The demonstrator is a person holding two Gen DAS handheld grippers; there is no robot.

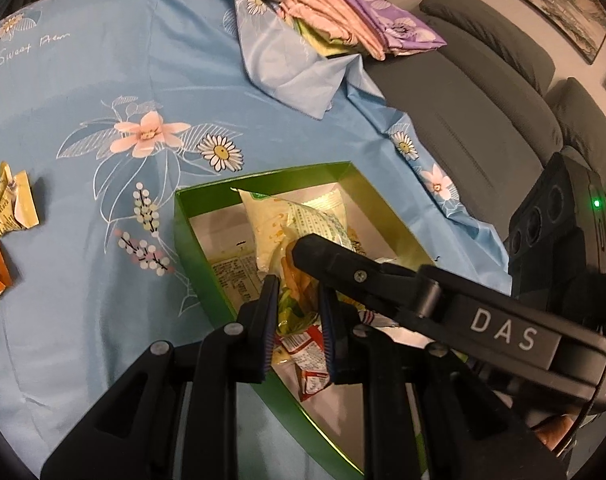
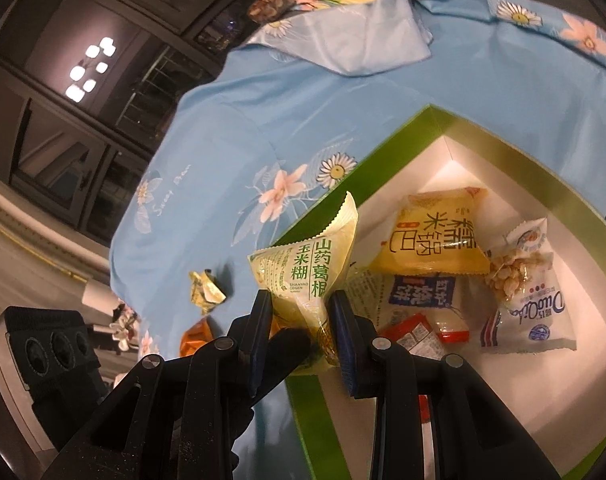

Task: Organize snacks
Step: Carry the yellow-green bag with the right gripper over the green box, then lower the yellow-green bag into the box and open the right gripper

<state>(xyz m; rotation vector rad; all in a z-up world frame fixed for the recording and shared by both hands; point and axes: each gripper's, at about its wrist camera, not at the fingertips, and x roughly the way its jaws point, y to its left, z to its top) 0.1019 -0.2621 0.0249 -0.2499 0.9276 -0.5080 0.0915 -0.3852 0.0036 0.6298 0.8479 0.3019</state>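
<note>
Two grippers pinch snack packets. Right gripper [image 2: 301,320] clamps the lower end of a pale-yellow, green-lettered plastic sachet [image 2: 309,264], upright above the near wall of the green cardboard box [image 2: 499,144]. Left gripper [image 1: 299,316] nips a crumpled green-orange wrapper [image 1: 299,300] over that box. Blue floral cloth [image 1: 103,80] beneath.

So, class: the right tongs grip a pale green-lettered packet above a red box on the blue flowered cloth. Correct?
Not quite: the box is green, not red. The right wrist view shows the right tongs gripping the packet above it on the cloth.
</note>
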